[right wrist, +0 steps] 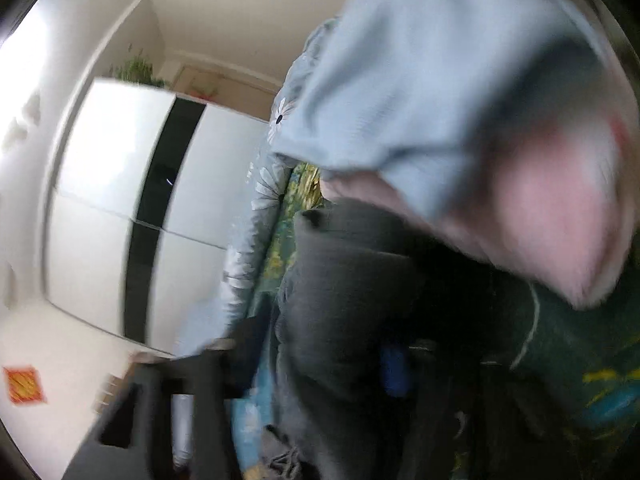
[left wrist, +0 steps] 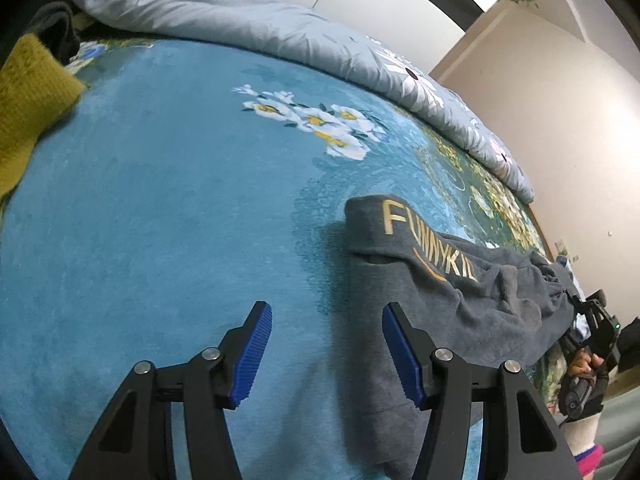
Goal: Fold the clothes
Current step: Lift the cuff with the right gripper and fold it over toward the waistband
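Note:
A dark grey garment (left wrist: 460,300) with gold lettering lies crumpled on the blue floral bedspread (left wrist: 160,200). My left gripper (left wrist: 326,320) hovers over the garment's near left edge. It is open, with bare bedspread between its blue pads (left wrist: 252,356), and its right finger stands over the cloth. At the far right my right gripper (left wrist: 596,320), held by a hand (left wrist: 584,364), meets the garment's other end. The right wrist view is blurred: the grey garment (right wrist: 340,280) bunches between the fingers of my right gripper (right wrist: 312,364), and one blue pad (right wrist: 394,372) shows against the cloth.
A grey daisy-print duvet (left wrist: 280,28) is heaped along the bed's far side. A mustard yellow cloth (left wrist: 28,100) lies at the left edge. A pale blue and pink garment (right wrist: 440,100) hangs close to the right camera. A white wardrobe (right wrist: 120,200) stands beyond the bed.

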`<state>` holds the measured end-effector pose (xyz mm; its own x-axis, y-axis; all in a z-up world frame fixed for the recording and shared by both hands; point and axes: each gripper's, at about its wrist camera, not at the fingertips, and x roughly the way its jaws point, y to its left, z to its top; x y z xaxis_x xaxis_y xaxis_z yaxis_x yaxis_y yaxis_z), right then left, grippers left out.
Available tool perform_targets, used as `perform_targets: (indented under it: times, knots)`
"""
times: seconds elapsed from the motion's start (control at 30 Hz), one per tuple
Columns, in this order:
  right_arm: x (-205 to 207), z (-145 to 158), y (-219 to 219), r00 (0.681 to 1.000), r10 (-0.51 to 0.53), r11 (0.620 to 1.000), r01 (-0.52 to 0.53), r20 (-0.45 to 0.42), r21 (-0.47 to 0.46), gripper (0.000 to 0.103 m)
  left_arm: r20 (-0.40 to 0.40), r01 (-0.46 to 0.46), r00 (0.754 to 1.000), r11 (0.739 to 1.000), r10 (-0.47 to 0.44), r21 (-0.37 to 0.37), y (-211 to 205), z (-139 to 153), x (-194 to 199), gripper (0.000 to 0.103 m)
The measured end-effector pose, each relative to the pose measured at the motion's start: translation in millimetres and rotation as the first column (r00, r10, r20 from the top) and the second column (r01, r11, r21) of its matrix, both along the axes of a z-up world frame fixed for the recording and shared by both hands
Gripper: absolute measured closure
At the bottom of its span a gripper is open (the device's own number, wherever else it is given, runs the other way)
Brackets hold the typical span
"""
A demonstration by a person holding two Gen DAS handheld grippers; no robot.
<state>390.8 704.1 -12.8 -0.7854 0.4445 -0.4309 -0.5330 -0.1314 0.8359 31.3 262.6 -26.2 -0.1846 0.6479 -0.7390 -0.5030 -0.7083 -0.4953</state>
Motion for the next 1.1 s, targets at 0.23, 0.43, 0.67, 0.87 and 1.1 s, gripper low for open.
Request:
perform_targets:
  times: [0.23, 0.43, 0.67, 0.87, 1.1]
  knots:
    - [-66.1, 102.3, -59.6, 0.961, 0.163, 0.909, -0.234, 0.222, 0.344, 0.08, 0.022, -0.016, 1.0, 0.999, 0.015, 0.038, -19.7, 1.2, -4.6, 0.041]
    - [-162.3, 129.9, -187.9, 0.838, 0.294, 0.695, -0.518, 0.461, 0.498, 0.08, 0.027, -0.025, 0.999, 0.998, 0.023, 0.058, -35.5, 6.1, -2.1, 0.04]
    - [-232.2, 76.5, -293.2, 0.645, 0.376, 0.484, -0.749, 0.666, 0.452, 0.08, 0.018, -0.063, 0.998, 0.995, 0.062, 0.071, -61.6, 11.9, -5.4, 0.038]
    - [-241.9, 25.4, -341.3, 0.489, 0.32, 0.383, -0.85, 0.812, 0.361, 0.076, 0.025, -0.066, 0.998, 0.995, 0.065, 0.076, -69.7, 12.7, -4.4, 0.038]
    - [-228.1, 7.8, -364.6, 0.392, 0.333, 0.27, -0.911, 0.857, 0.311, 0.043, 0.015, -0.021, 1.0, 0.995, 0.02, 0.095, -61.7, 22.7, 6.0, 0.038]
